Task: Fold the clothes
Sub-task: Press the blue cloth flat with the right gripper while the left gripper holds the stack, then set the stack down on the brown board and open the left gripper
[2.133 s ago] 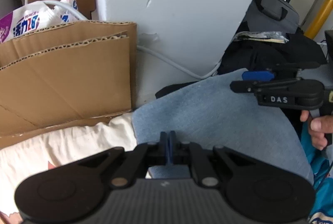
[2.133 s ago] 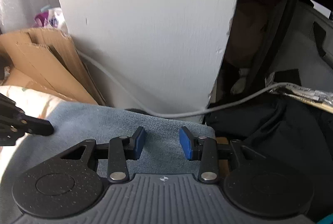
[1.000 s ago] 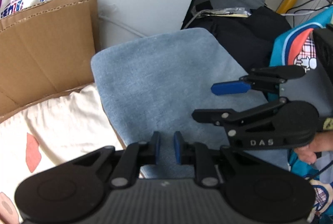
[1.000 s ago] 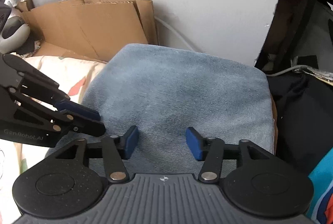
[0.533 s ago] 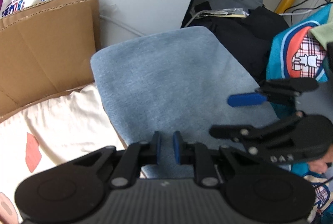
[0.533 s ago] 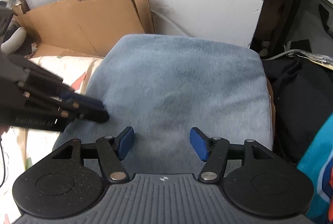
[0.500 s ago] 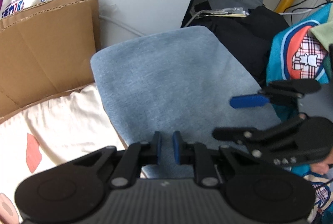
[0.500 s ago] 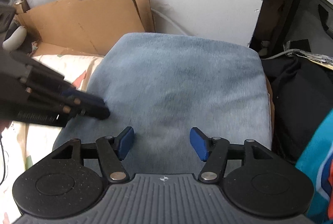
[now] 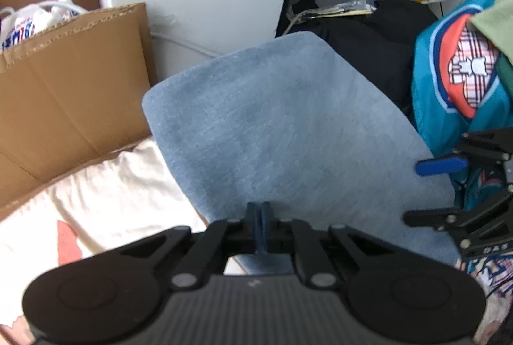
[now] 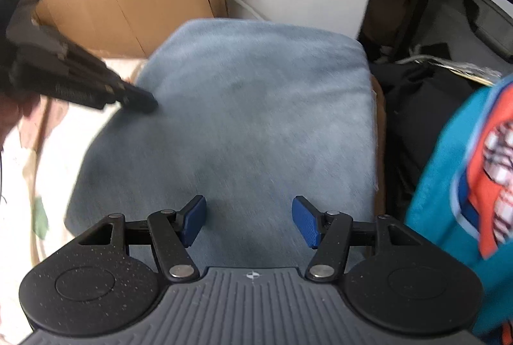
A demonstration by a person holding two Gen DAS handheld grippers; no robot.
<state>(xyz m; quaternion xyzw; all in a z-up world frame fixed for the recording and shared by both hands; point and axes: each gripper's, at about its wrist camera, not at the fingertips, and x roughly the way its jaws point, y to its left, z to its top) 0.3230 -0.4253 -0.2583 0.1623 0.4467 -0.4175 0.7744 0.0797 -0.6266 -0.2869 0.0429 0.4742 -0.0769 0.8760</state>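
The folded blue cloth (image 9: pixel 288 133) lies flat in the middle, beside a cream sheet (image 9: pixel 105 194) on the left. The left gripper (image 9: pixel 260 228) has its jaws pressed together at the cloth's near left edge. The right gripper (image 10: pixel 248 221) hovers over it, jaws spread, holding nothing.

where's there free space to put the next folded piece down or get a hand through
The top of the folded blue garment is bare between the left tool and the right tool. The cream patterned sheet, bordered by the cardboard, is also free. The right side is crowded: black bags and a teal garment.
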